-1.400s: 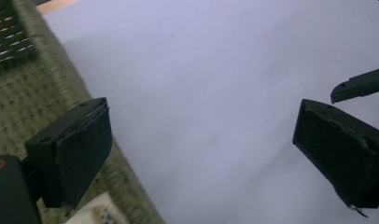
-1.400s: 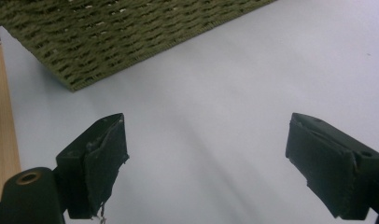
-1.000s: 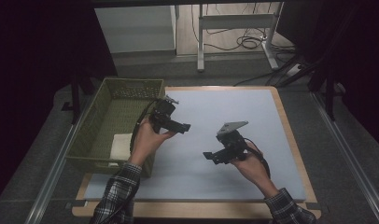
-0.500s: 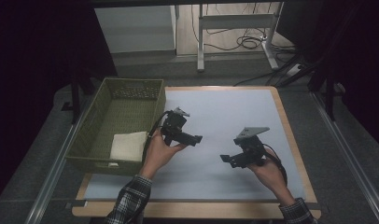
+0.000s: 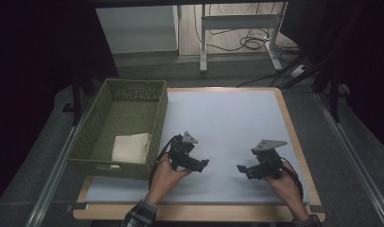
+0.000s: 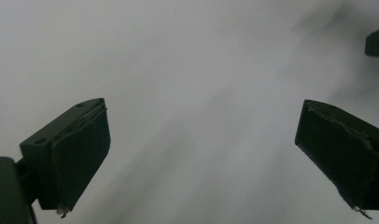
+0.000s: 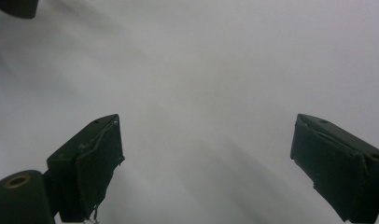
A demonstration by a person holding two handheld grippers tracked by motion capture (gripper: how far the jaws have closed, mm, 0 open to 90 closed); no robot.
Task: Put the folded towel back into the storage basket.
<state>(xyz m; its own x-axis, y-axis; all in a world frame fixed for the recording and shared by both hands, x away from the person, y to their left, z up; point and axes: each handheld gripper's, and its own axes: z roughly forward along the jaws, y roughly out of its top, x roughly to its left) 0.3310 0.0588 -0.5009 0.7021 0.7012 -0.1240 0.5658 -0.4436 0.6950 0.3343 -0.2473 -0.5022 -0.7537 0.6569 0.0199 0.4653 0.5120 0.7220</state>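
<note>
In the high view the left tool (image 5: 203,163) sits over the pale mat (image 5: 223,123) that covers the counter (image 5: 294,137), held from below by a hand whose plaid sleeve is cut off at the bottom edge; its tips point toward the middle of the mat, and from this height the gap between them is too small to judge. The right tool (image 5: 242,169) is well apart from it on the mat, its tips turned toward the left tool, and the forearm behind it runs out of the frame at the bottom. A green woven basket (image 5: 133,92) stands at the mat's left edge, just beside the left tool, with a folded cream cloth (image 5: 130,148) lying in its near end; the near wall of the basket hides the cloth's lower edge. The room beyond the counter is dark and hard to read. In the left gripper view the two black jaws stand wide apart with nothing between them, over blurred grey mat; a dark shape at the upper right corner is cut off and cannot be made out. In the right gripper view the jaws likewise stand wide apart and hold nothing, above the same streaked grey surface, with another cropped dark shape at the upper left corner.
</note>
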